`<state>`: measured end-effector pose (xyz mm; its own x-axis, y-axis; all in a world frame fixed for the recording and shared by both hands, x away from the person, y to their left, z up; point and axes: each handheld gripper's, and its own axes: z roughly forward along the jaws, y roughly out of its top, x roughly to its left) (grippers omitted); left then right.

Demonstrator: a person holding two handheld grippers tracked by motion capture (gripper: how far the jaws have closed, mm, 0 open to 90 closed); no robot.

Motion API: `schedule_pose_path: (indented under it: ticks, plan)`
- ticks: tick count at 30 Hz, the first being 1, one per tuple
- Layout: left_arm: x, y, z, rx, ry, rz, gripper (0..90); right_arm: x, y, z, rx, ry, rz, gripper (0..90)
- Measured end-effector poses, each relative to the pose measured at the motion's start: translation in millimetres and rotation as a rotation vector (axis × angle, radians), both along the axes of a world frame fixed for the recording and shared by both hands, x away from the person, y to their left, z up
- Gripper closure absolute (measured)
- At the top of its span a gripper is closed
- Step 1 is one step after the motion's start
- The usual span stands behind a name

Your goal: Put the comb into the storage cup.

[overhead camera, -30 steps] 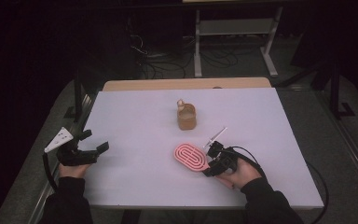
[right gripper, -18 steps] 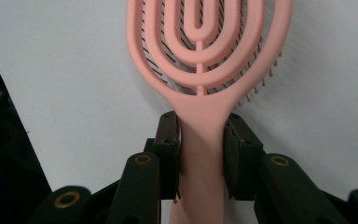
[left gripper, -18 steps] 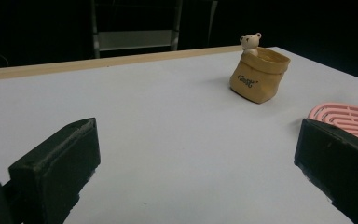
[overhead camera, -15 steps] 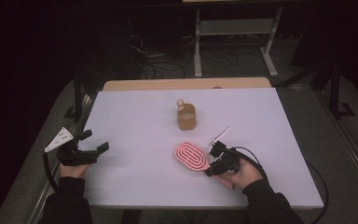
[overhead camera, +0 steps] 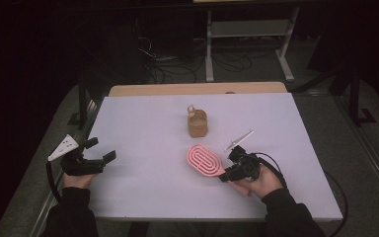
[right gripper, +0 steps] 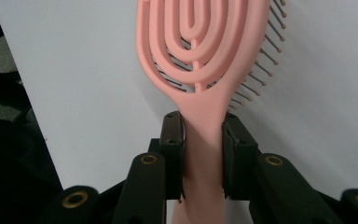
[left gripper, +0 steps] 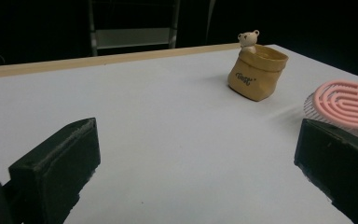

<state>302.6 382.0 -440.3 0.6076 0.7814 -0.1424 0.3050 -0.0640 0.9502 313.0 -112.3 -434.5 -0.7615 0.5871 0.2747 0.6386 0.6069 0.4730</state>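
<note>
Right claw (right gripper: 203, 154) now pinching pink hairbrush (overhead camera: 205, 160) by its handle, lower centre of high view on bench (overhead camera: 143, 123); jaws just closed in vs 1 s ago. Lift slow & level, grip's near the neck. Left claw (overhead camera: 101, 148) spread, idle, lower left

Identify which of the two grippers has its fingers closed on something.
The right gripper: its fingers clamp the pink hairbrush by its handle. The left gripper stands open, holding nothing.
</note>
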Motion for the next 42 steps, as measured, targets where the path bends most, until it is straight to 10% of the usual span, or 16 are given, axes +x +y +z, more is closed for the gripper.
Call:
schedule_pose_path:
  ticks: [27, 42]
  plan:
    - [1.6, -10.7, 0.9, 0.004, 0.018, -0.058, 0.9, 9.5, -6.7, 44.8, 0.06, -0.082, 0.009, 72.2]
    - [16.1, -25.8, 5.1, -0.025, 0.108, -0.142, 1.0, 16.3, 8.4, 77.5, 0.074, -0.126, 0.053, 72.2]
